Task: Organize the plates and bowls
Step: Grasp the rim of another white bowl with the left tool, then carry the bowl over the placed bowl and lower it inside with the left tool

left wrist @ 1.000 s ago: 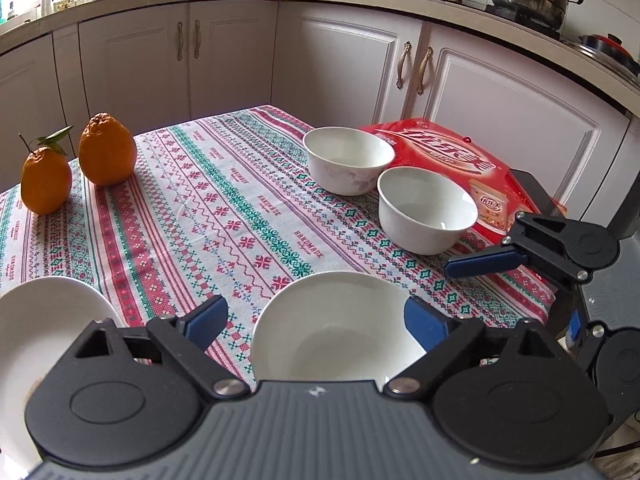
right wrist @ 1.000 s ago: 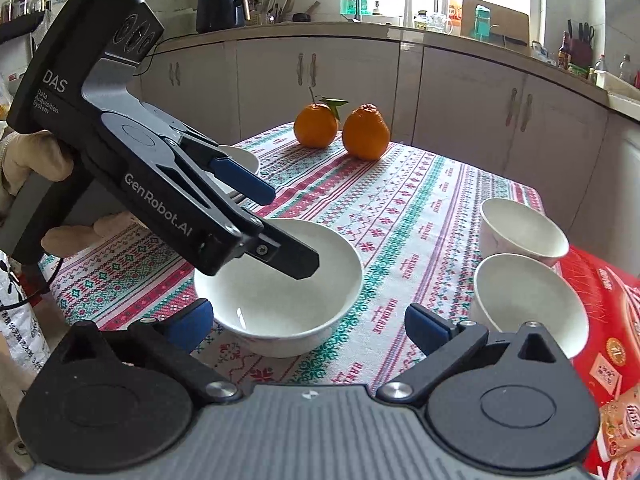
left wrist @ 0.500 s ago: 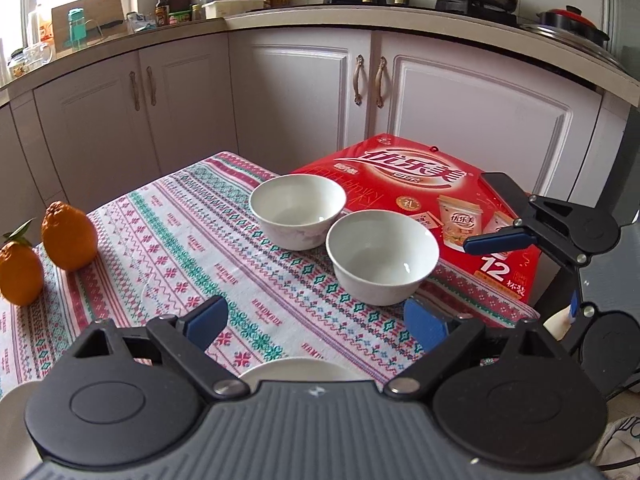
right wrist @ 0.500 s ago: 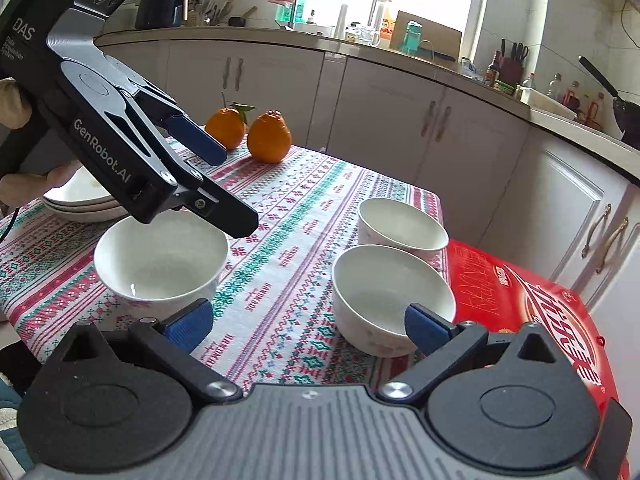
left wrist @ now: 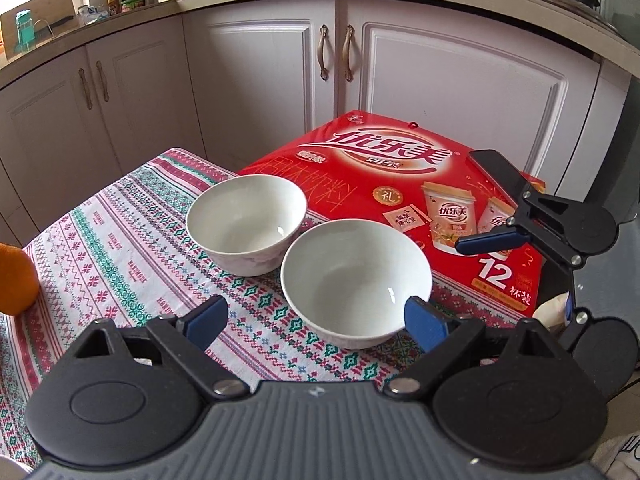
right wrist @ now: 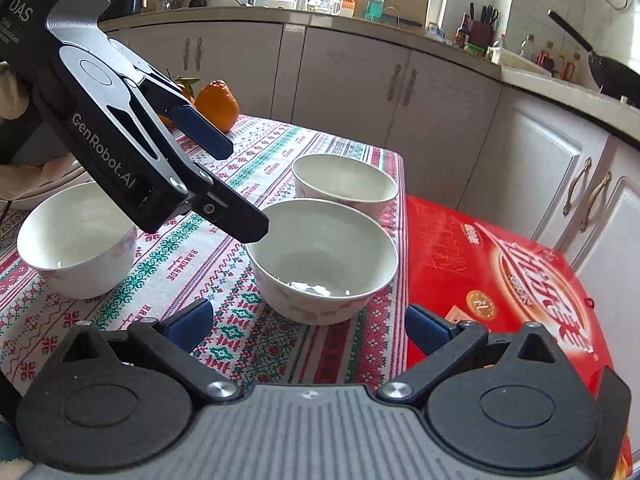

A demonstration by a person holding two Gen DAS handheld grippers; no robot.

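Three white bowls stand on the patterned tablecloth. The near bowl [left wrist: 356, 280] [right wrist: 322, 256] sits right in front of my open left gripper [left wrist: 316, 316], whose right pad is at its rim. A second bowl [left wrist: 246, 222] [right wrist: 344, 182] stands just behind it. A third bowl [right wrist: 76, 236] is at the left in the right wrist view. My right gripper [right wrist: 308, 320] is open and empty, just short of the near bowl; it also shows in the left wrist view [left wrist: 480, 200]. The left gripper [right wrist: 236, 188] hangs over the near bowl's left rim.
A red drink carton [left wrist: 400, 184] [right wrist: 500, 272] lies on the table's right end next to the bowls. Oranges [right wrist: 216, 100] sit at the far side, one at the left edge [left wrist: 16, 280]. Stacked plates [right wrist: 48, 186] lie at far left. White cabinets [left wrist: 260, 80] surround the table.
Both grippers have swung right and moved in on the two bowls by the red carton. The first bowl and plates have slid out of the left wrist view. Both stay open.
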